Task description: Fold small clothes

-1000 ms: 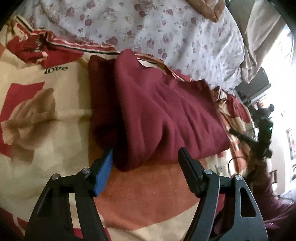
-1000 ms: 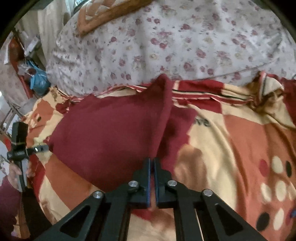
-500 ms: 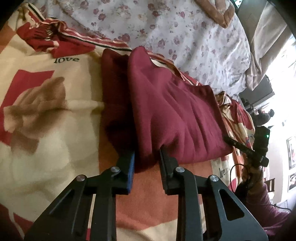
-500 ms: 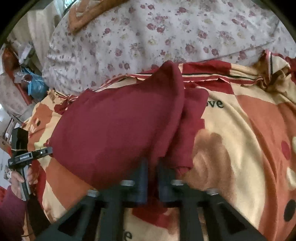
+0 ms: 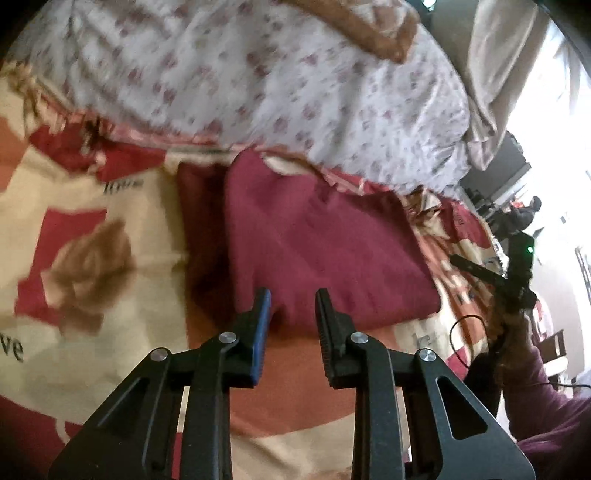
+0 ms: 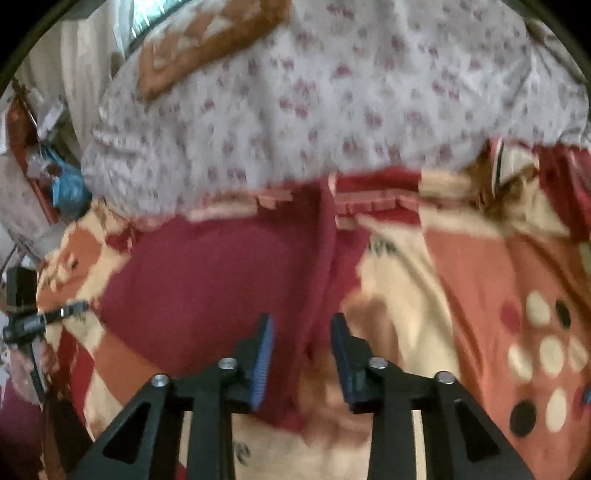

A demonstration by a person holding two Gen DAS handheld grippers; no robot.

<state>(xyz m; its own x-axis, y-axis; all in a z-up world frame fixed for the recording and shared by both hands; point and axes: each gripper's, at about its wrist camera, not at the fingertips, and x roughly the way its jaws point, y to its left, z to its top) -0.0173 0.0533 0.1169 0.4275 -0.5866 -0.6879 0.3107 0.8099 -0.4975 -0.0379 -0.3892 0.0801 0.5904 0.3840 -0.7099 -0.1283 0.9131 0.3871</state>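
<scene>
A dark red garment [image 5: 317, 243] lies folded on a patterned red and cream blanket [image 5: 96, 206]; a narrower darker layer shows along its left side. My left gripper [image 5: 291, 306] is open with its tips at the garment's near edge, holding nothing. In the right wrist view the same garment [image 6: 221, 295] lies left of centre with its folded edge running toward me. My right gripper [image 6: 301, 334] is open, its jaws on either side of that near folded edge, not pinching it. Both views are motion-blurred.
A white floral duvet [image 5: 280, 85] bulges behind the garment, with a brown-trimmed pillow [image 5: 369, 29] on it. The other hand-held gripper [image 5: 495, 273] and a sleeved arm show at the right. Clutter and a blue bag [image 6: 70, 188] lie beside the bed at the left.
Both grippers have opened and let go of the garment, then drawn back slightly. The garment has settled flat on the blanket.
</scene>
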